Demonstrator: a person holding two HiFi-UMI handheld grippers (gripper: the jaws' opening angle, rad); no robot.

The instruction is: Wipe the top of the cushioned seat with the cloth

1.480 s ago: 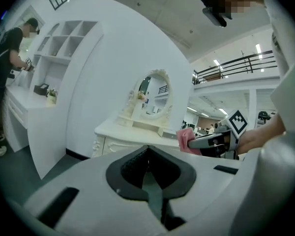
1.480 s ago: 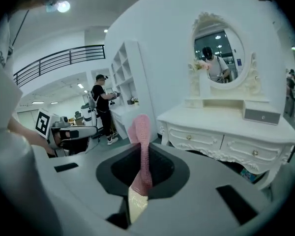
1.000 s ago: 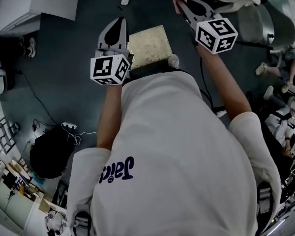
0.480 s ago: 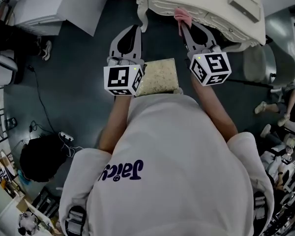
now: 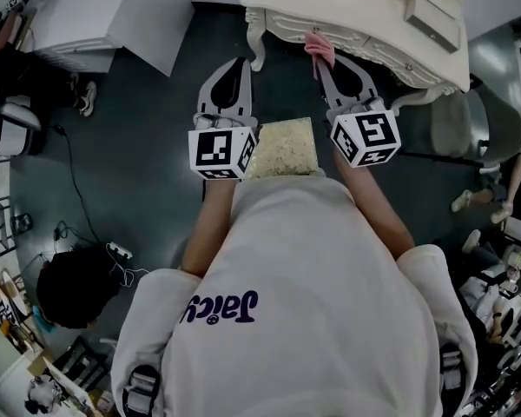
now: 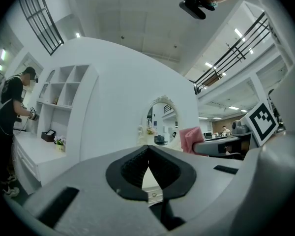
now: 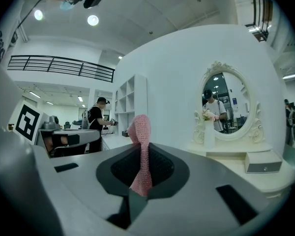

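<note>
The cushioned seat (image 5: 285, 146) is a beige speckled square low in front of the person, between the two marker cubes. My right gripper (image 5: 317, 57) is shut on a pink cloth (image 5: 319, 45), which sticks up out of the jaws (image 7: 140, 132). It is held in the air over the front edge of the white dressing table (image 5: 365, 11), beyond the seat. My left gripper (image 5: 235, 66) is shut with nothing between its fingers (image 6: 147, 149) and hovers left of the seat. From the left gripper view the cloth (image 6: 191, 139) shows to the right.
The dressing table carries an oval mirror (image 7: 226, 107) and a small drawer box (image 7: 264, 163). A white cabinet (image 5: 113, 16) stands at upper left, a grey chair (image 5: 460, 120) at right. A power strip and cable (image 5: 117, 250) lie on the dark floor. A person (image 7: 96, 119) stands by shelves.
Both grippers have drawn closer together and now flank the seat. The dressing table has come further into view, and the cloth stays clamped in the right gripper.
</note>
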